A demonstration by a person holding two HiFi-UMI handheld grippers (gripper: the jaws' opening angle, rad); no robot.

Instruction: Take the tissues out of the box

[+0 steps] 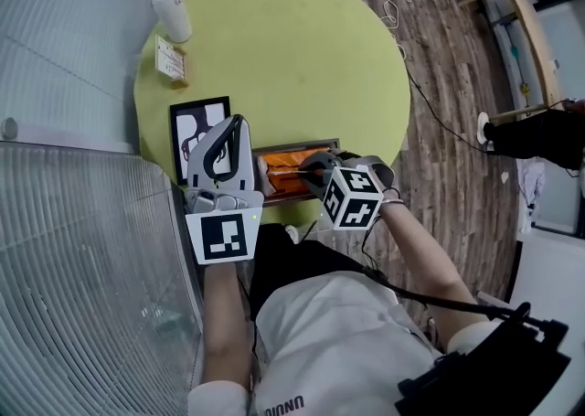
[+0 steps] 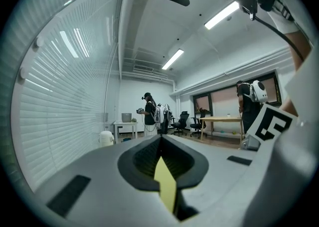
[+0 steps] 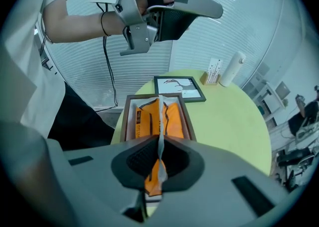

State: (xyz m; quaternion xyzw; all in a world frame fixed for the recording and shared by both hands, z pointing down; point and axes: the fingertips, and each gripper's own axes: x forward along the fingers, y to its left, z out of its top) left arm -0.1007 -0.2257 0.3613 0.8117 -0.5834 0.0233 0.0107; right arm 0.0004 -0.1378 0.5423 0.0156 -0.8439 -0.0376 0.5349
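Observation:
A wooden tissue box (image 1: 294, 145) holding an orange tissue pack (image 1: 281, 175) sits at the near edge of the round yellow-green table (image 1: 302, 58). My right gripper (image 1: 307, 170) hangs over the box and is shut on a white tissue (image 3: 160, 121), which runs as a thin strip from the pack (image 3: 174, 121) up between the jaws of the right gripper (image 3: 160, 146). My left gripper (image 1: 236, 123) is raised to the left of the box, over a picture frame, shut with nothing in it. In its own view the left gripper (image 2: 160, 140) points out into the room.
A black picture frame (image 1: 195, 128) lies left of the box. A white bottle (image 1: 171, 10) and a small card (image 1: 170, 61) stand at the table's far left edge. Window blinds run along the left. Cables lie on the wood floor beyond the table.

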